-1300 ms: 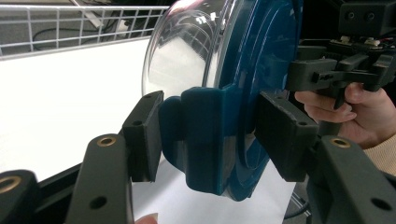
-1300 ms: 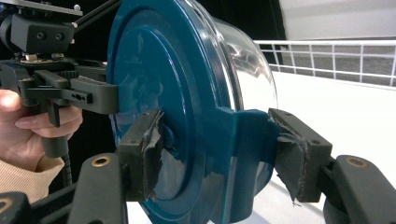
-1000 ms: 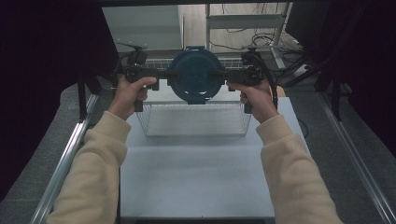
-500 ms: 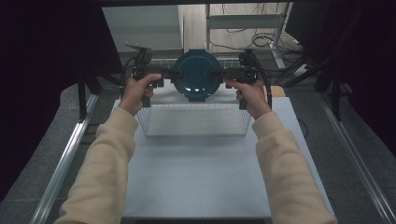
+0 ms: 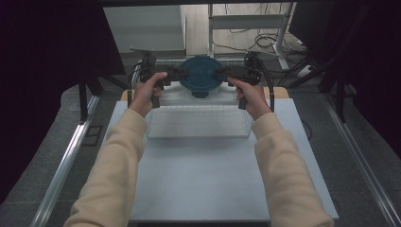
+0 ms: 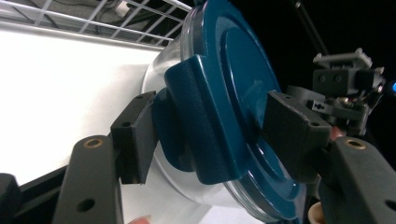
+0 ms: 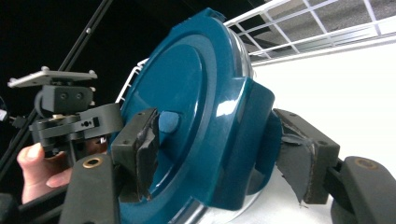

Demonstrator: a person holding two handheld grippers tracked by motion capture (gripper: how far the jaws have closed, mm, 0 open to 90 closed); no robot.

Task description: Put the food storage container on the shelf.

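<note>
Round container with blue lid (image 5: 202,75) is pinched at opposite latch tabs by left gripper (image 5: 176,74) and right gripper (image 5: 226,73), likely for level carrying over wire basket (image 5: 198,124).

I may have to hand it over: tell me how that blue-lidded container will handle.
The container probably stays stiff: its blue lid looks like hard plastic. The glossy lid may slip, though the left gripper and right gripper clamp its side latches. The clear body looks empty, so likely light.

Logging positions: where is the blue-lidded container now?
In the high view, the container is held between the left gripper and right gripper, beyond the wire basket.
</note>
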